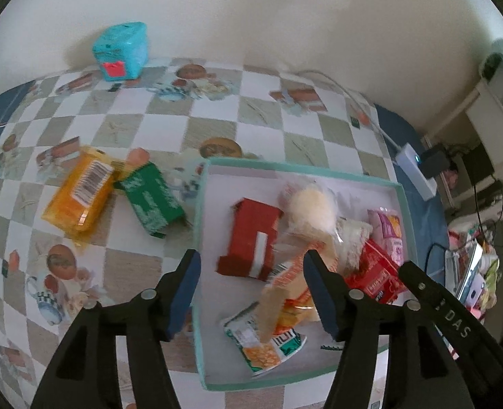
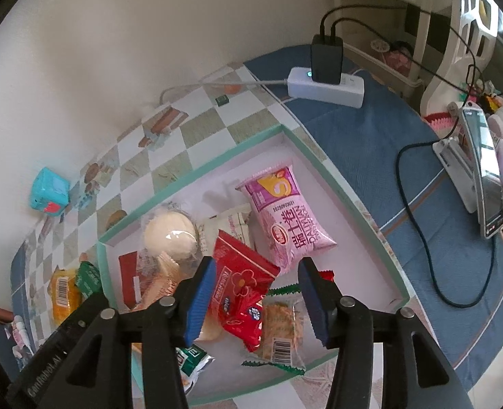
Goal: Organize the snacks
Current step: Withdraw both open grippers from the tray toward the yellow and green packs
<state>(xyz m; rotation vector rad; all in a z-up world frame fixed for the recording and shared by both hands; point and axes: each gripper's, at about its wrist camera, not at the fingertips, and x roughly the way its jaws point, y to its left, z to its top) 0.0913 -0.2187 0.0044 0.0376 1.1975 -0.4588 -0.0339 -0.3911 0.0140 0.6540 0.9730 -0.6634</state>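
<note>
Plain cream wall (image 1: pixel 285 17), checkered tablecloth (image 1: pixel 217 129), white power strip (image 2: pixel 326 85)

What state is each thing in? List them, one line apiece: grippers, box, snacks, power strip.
left gripper: open, empty, over the box.
right gripper: open, empty, over the red packet.
teal box: lidless, holding several snacks.
pink packet: in the box, lying flat.
orange packet: outside the box, on the tablecloth.
green packet: outside the box, beside the orange one.
power strip: light on, black adapter plugged in.
</note>
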